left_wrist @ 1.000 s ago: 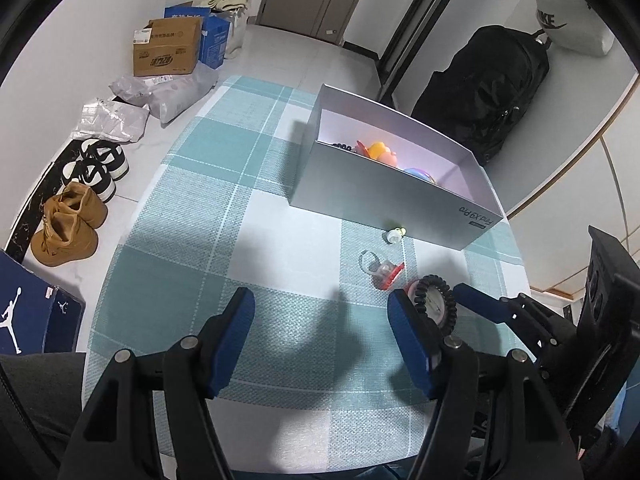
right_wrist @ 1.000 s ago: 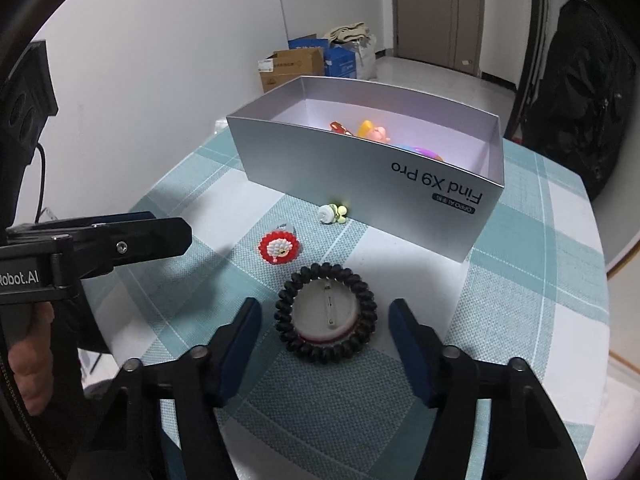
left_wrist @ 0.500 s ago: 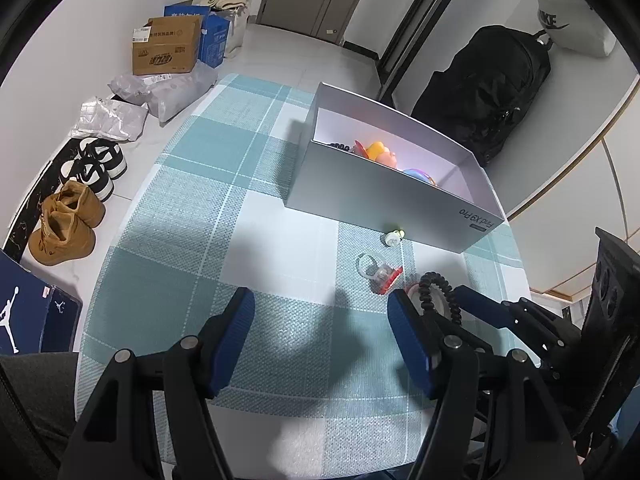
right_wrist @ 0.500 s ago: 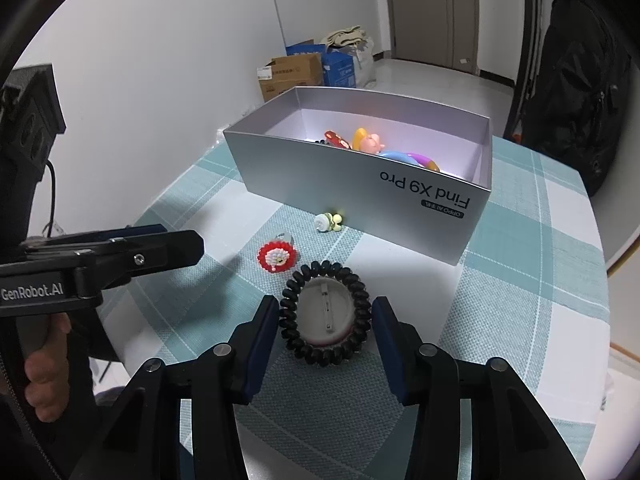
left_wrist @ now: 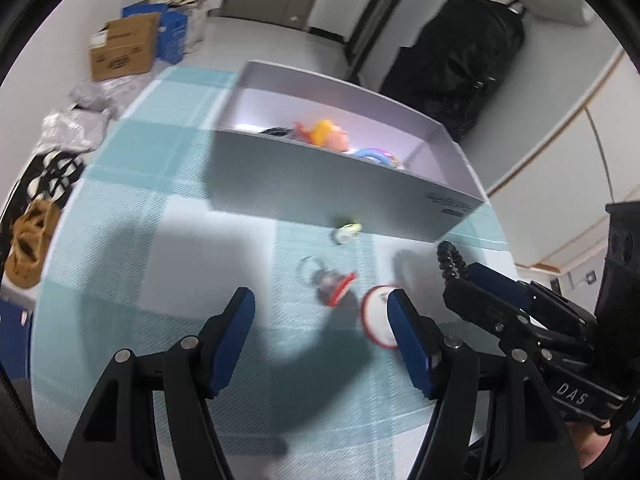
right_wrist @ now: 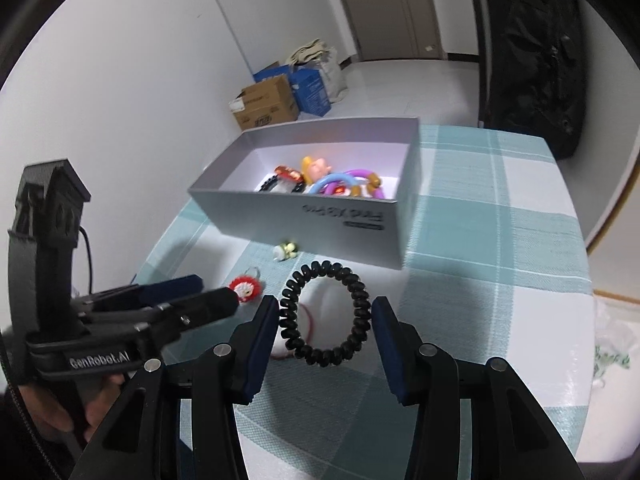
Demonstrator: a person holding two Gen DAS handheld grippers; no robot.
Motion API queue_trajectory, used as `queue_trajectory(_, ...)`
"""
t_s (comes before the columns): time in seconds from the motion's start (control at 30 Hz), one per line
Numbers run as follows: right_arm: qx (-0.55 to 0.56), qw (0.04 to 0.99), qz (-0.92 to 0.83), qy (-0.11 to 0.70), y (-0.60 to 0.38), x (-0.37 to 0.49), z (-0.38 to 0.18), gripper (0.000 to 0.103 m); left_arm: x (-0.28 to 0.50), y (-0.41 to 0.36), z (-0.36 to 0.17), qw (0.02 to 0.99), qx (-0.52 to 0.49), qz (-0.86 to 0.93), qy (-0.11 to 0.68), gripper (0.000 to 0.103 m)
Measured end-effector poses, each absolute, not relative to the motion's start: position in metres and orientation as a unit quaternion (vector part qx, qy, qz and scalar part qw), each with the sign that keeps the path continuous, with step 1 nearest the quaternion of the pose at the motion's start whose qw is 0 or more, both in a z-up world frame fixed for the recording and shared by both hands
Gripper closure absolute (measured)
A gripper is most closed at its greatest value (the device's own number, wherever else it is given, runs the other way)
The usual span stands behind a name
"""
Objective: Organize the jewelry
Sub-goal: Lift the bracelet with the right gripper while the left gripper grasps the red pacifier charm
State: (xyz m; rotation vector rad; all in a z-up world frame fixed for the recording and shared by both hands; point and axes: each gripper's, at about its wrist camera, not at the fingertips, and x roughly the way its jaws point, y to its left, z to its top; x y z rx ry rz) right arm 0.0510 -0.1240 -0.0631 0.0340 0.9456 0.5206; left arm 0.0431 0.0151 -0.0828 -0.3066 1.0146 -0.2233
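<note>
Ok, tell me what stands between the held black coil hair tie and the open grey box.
Only the box's own near wall, which the black coil hair tie in the right gripper must clear; a small charm lies below the path.

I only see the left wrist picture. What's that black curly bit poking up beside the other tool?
Observer: It's a whole ring, a black coil band, pinched between the pads of the right tool; its jaws have just been closing on it.
Visitor: And the red charm on the tablecloth?
Observer: From the right wrist it's round: red fringe, white centre.
Visitor: Who holds the left tool?
Observer: A person's hand grips its handle.
</note>
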Motion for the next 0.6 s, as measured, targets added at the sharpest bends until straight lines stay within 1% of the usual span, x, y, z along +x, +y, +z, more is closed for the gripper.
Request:
queue_trajectory(0.1, 0.024, 0.859, 0.245, 0.449, -0.130, 0.051, -0.062, 0.056, 0.046, 0.008, -0.083, 0.860, -0.125, -0.107, 0.483, 0.039)
queue_trajectory(0.3, 0.026, 0.859, 0.245, 0.448, -0.131, 0.052, -0.061, 0.056, 0.049, 0.006, -0.084, 0.858, -0.124, -0.114, 0.485, 0.040)
queue_trajectory(0.33, 0.027, 0.860, 0.245, 0.447, -0.131, 0.052, -0.061, 0.056, 0.050, 0.006, -0.085, 0.859, -0.119, -0.114, 0.485, 0.042)
queue_trajectory(0.37, 0.028, 0.860, 0.245, 0.447, -0.130, 0.053, -0.062, 0.056, 0.051, 0.005, -0.086, 0.859, -0.117, -0.115, 0.484, 0.044)
queue_trajectory(0.43, 0.030, 0.860, 0.243, 0.447, -0.131, 0.054, -0.061, 0.056, 0.053, 0.006, -0.086, 0.860, -0.115, -0.115, 0.483, 0.056)
queue_trajectory(0.47, 0.031, 0.859, 0.243, 0.449, -0.131, 0.054, -0.062, 0.056, 0.053, 0.006, -0.086, 0.860, -0.115, -0.115, 0.483, 0.059)
queue_trajectory(0.53, 0.034, 0.859, 0.243, 0.450, -0.132, 0.054, -0.062, 0.056, 0.053, 0.007, -0.087, 0.859, -0.115, -0.116, 0.485, 0.068)
queue_trajectory(0.57, 0.035, 0.859, 0.244, 0.450, -0.132, 0.053, -0.062, 0.056, 0.053, 0.007, -0.087, 0.859, -0.115, -0.117, 0.486, 0.070)
queue_trajectory(0.6, 0.035, 0.859, 0.244, 0.449, -0.132, 0.053, -0.061, 0.056, 0.055, 0.007, -0.087, 0.858, -0.115, -0.117, 0.486, 0.076)
